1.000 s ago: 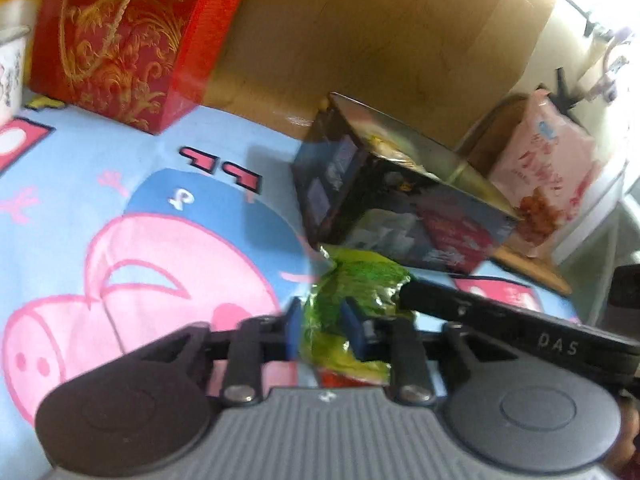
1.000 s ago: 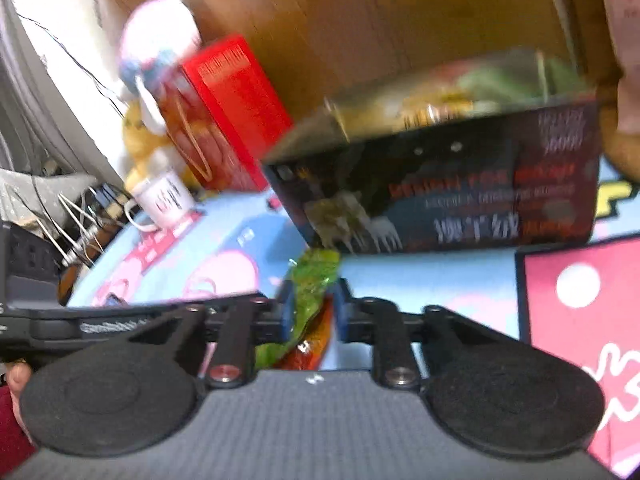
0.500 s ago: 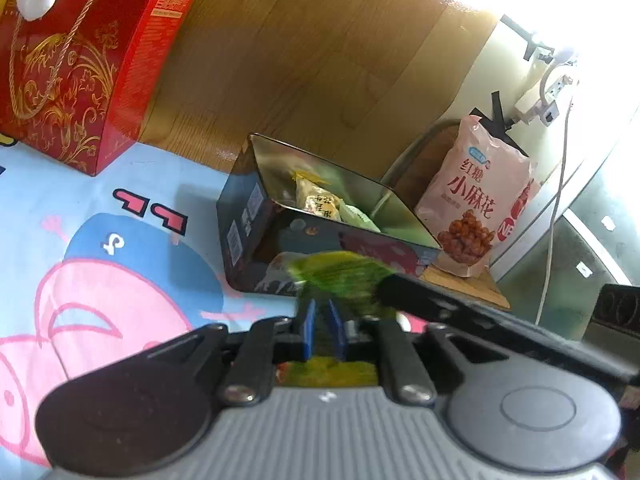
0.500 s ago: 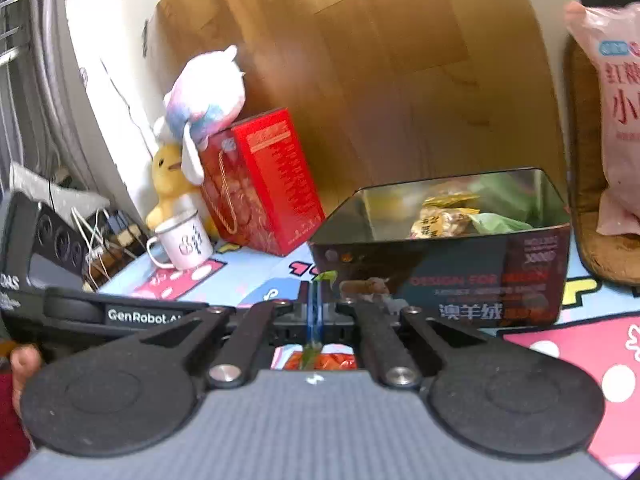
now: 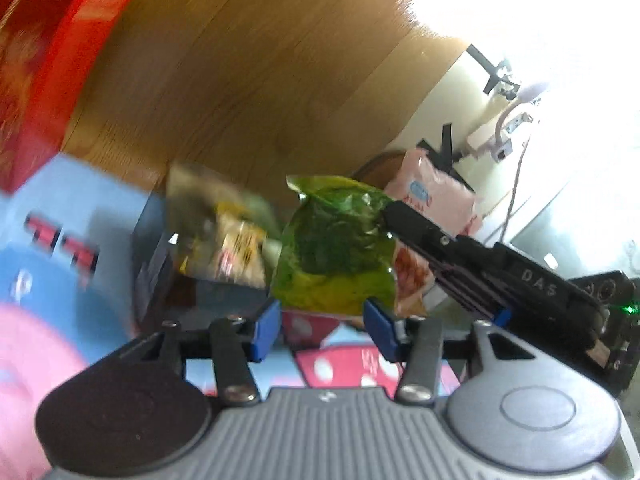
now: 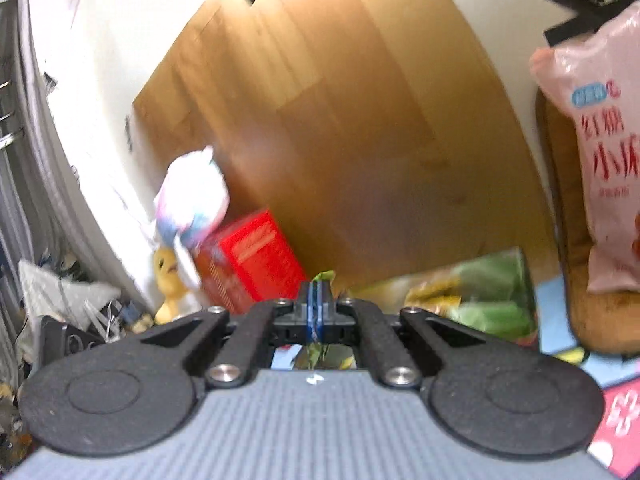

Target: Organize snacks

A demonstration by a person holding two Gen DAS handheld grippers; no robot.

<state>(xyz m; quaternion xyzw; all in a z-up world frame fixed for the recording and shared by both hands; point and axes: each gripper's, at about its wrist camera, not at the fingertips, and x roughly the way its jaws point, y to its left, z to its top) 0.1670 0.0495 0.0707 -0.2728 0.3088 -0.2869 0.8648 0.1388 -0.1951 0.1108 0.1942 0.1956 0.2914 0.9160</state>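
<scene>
A green snack packet (image 5: 338, 248) hangs in the air in the left wrist view, pinched at its upper right edge by my right gripper (image 5: 386, 214). My left gripper (image 5: 322, 330) is open just below the packet, its blue pads apart and empty. In the right wrist view my right gripper (image 6: 316, 308) is shut on the packet, whose green tip (image 6: 323, 276) sticks up between the pads. The dark snack tin (image 5: 156, 264) with several packets inside sits behind; it also shows in the right wrist view (image 6: 520, 280).
A red gift box (image 5: 44, 76) stands at the back left, also seen in the right wrist view (image 6: 252, 260) beside plush toys (image 6: 192, 200). A pink snack bag (image 6: 592, 152) leans at the right. A wooden board (image 5: 240, 60) backs the cartoon mat (image 5: 48, 240).
My left gripper has opened and let go of the green packet. My right gripper has lifted the packet higher, above the tin's level.
</scene>
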